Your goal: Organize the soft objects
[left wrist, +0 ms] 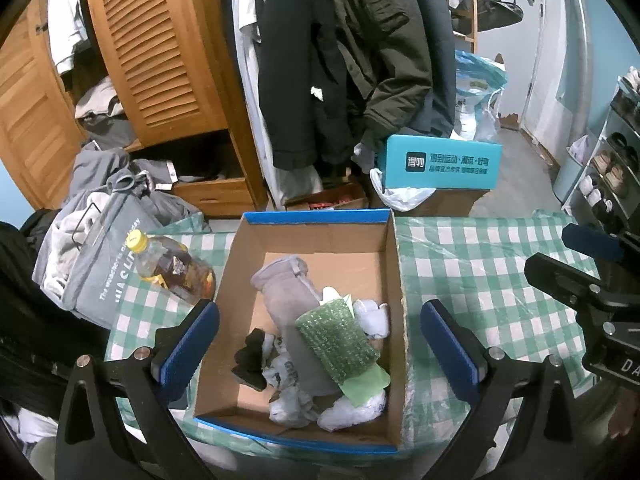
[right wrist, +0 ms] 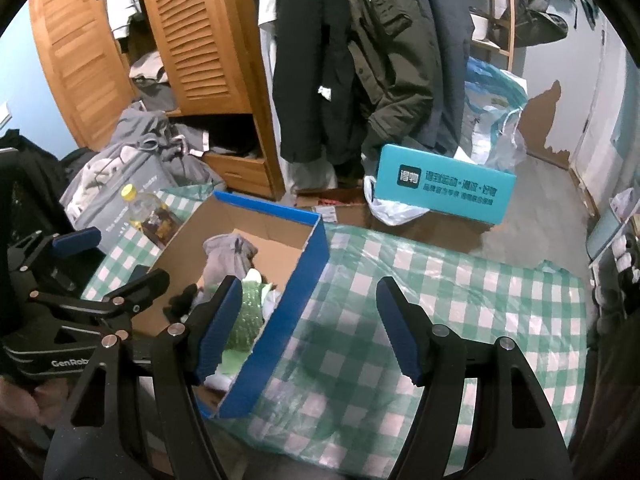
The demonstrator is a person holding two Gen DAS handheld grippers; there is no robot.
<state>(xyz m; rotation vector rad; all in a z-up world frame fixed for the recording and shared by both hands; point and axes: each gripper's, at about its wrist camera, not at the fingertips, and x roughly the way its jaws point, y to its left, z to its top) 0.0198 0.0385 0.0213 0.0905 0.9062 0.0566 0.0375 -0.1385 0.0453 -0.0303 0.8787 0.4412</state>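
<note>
A blue-edged cardboard box [left wrist: 394, 264] stands on the green checked tablecloth [left wrist: 480, 264]. In it lie a grey sock [left wrist: 288, 292], a green bubble-wrap roll [left wrist: 336, 338], a black piece [left wrist: 250, 354] and white crumpled soft pieces [left wrist: 354, 410]. My left gripper [left wrist: 320, 344] is open and empty, held above the box with its jaws either side of it. My right gripper [right wrist: 304, 320] is open and empty, over the box's right wall [right wrist: 288, 312] and the cloth [right wrist: 480, 304]. The grey sock [right wrist: 228, 256] and green roll [right wrist: 246, 316] show in the right wrist view.
A bottle of amber liquid [left wrist: 172, 268] lies left of the box beside a grey bag of clothes [left wrist: 100, 256]. Behind the table are a wooden louvred wardrobe [left wrist: 152, 60], hanging coats [left wrist: 344, 60] and a teal box [left wrist: 440, 164]. A shoe rack [left wrist: 612, 160] stands at right.
</note>
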